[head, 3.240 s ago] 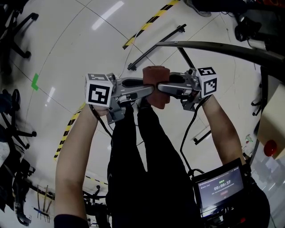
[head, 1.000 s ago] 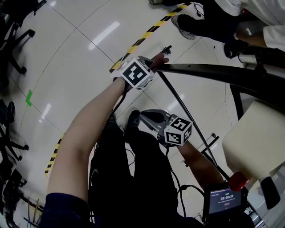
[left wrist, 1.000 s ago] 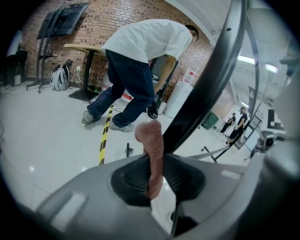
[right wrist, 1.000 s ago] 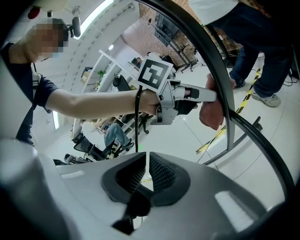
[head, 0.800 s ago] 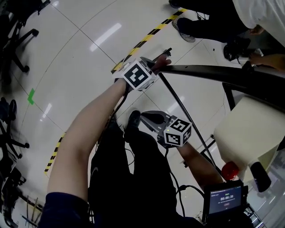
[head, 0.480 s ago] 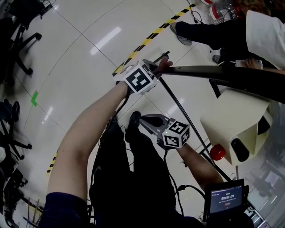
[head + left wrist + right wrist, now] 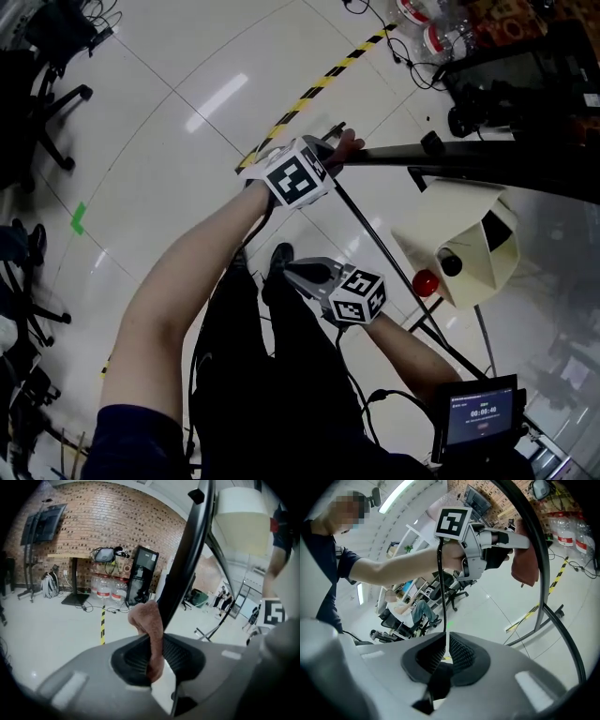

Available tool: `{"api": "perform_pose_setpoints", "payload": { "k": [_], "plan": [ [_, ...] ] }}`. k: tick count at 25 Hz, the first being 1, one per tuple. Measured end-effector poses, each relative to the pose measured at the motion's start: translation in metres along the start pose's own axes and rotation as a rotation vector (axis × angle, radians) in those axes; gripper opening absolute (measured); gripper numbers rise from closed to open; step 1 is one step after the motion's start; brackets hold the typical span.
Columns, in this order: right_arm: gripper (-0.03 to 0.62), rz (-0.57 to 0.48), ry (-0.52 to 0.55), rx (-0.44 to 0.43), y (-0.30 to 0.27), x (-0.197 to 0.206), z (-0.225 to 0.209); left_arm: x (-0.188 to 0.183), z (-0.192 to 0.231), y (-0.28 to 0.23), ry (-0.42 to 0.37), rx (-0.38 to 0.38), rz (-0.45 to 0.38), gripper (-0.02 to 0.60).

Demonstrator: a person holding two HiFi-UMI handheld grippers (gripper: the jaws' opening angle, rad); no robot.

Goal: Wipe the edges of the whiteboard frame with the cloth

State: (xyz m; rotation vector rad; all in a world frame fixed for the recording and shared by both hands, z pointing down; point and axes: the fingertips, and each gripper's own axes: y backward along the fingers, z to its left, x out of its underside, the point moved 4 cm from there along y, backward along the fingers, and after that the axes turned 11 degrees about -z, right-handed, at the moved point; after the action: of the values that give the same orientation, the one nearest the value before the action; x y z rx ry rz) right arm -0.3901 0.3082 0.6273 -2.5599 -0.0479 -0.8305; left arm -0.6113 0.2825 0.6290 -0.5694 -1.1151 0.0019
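Left gripper view: cloth [image 7: 148, 623] clamped, seemingly touching whiteboard frame [image 7: 186, 559].

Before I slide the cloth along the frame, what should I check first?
1. Left tongs clamped on the cloth: ok.
2. Cloth lying against the whiteboard frame: ok, it appears so in the right gripper view.
3. Right tongs shut and empty: ok.
4. Right tongs apart from the frame: ok.
5. Frame edge ahead free where it passes the cream housing: cannot tell.
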Motion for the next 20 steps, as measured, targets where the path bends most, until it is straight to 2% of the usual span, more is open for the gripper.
{"api": "perform_pose_setpoints", "payload": {
  "k": [3,8,20],
  "plan": [
    [0.026,-0.012,0.008,0.000,0.001,-0.008,0.009,-0.014,-0.005,0.004,-0.004,0.006,-0.023,0.067],
    [0.027,-0.031,0.029,-0.009,-0.002,-0.022,0.028,-0.039,-0.011,0.019,-0.021,0.019,-0.008,0.067],
    [0.026,-0.070,0.046,-0.001,0.005,-0.047,0.062,-0.095,-0.030,0.040,-0.098,0.025,-0.031,0.067]
  ]
}}
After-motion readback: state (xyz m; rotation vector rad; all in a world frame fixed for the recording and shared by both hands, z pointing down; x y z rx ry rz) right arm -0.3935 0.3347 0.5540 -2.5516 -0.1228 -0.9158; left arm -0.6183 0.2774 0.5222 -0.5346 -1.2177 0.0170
